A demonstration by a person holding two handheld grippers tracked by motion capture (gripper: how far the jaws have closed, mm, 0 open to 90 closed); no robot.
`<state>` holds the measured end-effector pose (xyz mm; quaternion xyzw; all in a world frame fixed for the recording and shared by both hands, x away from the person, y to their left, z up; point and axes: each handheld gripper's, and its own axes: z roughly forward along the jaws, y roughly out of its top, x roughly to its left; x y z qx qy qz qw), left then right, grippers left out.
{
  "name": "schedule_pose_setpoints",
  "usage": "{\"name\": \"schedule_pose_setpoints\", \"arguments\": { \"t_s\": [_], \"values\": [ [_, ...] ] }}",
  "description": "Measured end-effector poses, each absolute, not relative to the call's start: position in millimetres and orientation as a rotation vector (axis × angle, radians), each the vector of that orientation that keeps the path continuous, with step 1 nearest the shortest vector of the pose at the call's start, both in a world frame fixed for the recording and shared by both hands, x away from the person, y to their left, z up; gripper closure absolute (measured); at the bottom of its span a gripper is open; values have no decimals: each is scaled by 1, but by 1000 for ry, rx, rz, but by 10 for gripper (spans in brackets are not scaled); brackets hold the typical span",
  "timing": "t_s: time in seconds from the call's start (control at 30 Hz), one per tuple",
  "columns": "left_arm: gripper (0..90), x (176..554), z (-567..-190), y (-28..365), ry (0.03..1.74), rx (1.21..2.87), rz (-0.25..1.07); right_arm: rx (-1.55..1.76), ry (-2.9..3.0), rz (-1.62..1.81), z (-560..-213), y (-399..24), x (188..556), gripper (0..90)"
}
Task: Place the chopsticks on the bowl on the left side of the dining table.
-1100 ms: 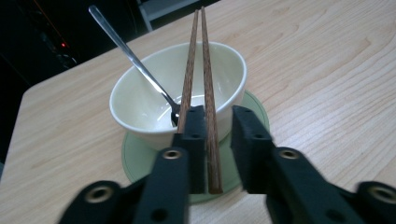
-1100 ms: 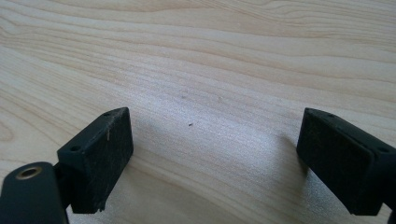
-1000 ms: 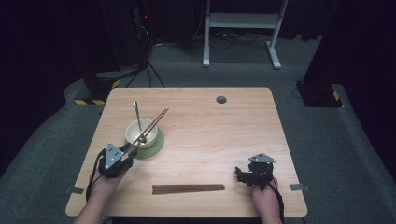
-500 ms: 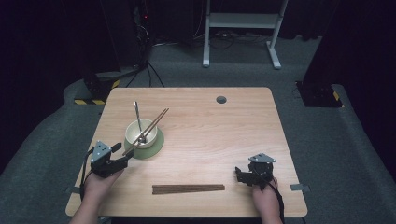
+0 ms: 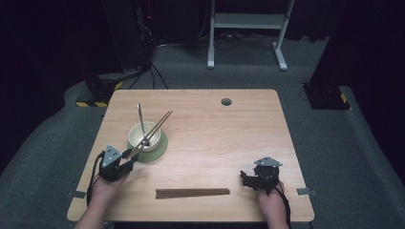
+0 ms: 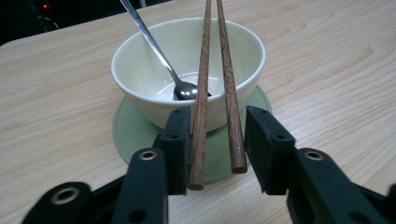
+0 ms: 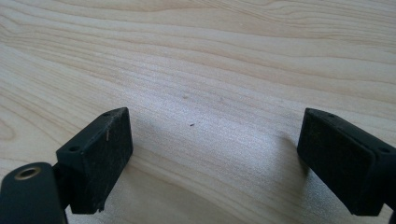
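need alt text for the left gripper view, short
The left gripper has its two black jaws around the near ends of a pair of wooden chopsticks, which rest across a cream bowl. The bowl holds a metal spoon and sits on a green coaster on a wooden table.

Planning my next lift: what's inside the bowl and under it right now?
Inside the bowl lies a metal spoon, handle leaning out over the rim. A pair of chopsticks rests across the rim. Under the bowl sits a green coaster; the part beneath the bowl is covered.
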<state>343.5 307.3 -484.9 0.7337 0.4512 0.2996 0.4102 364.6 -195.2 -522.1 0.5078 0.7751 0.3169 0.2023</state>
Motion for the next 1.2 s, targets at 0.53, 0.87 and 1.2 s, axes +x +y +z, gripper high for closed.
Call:
{"name": "schedule_pose_setpoints", "arguments": {
  "t_s": [0.53,0.87,1.2],
  "values": [
    [707,346,-488,298,1120,1848,750,1417,2165,885,-522,-195,365,104],
    [749,346,-488,297,1113,1850,747,1415,2165,884,-522,-195,365,104],
    [758,344,-487,297,1120,1846,736,1420,2164,885,-522,-195,364,104]
  ]
}}
